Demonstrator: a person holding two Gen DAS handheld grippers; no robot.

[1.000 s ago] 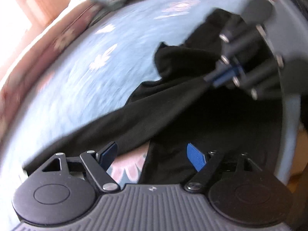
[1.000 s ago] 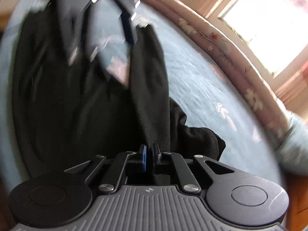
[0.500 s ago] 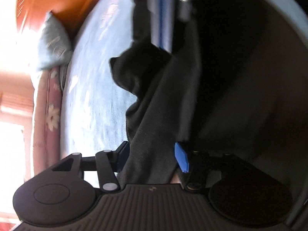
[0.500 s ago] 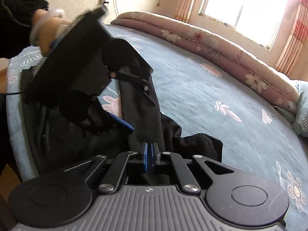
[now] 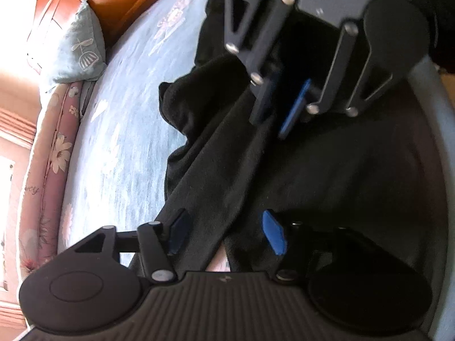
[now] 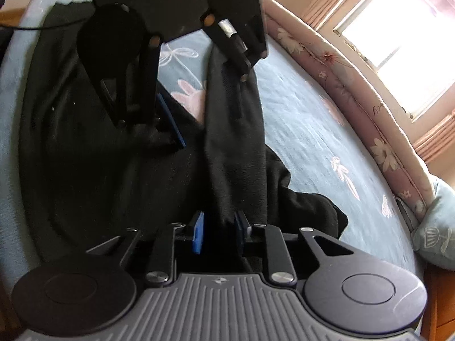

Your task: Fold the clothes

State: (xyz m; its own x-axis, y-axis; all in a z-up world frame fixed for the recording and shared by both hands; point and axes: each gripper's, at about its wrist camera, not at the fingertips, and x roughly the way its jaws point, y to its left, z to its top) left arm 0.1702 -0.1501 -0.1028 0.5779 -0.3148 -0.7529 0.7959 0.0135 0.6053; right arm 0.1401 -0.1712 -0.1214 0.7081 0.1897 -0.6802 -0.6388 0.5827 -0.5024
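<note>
A black garment [image 5: 341,170] [image 6: 85,156] lies spread on the bed, with a long sleeve-like strip [image 5: 221,170] [image 6: 233,156] lifted and stretched between both grippers. My left gripper [image 5: 224,233] [image 6: 207,122] is open and straddles one end of the strip. My right gripper [image 6: 219,231] [image 5: 278,110] is open by a narrow gap at the other end; the cloth still runs between its fingers, against the right pad [image 6: 240,227]. The two grippers face each other closely above the garment.
The bed has a blue flowered cover [image 5: 122,128] [image 6: 312,142]. A rolled pink quilt [image 5: 54,156] [image 6: 355,91] runs along its far side, beside a pale blue pillow [image 5: 76,48] [image 6: 435,227] and a wooden headboard [image 5: 119,0]. A bright window [image 6: 398,28] is beyond.
My right gripper, shut on the strip before, has parted its fingers. The two grippers have moved closer together, and the left one has swung round over the strip.
</note>
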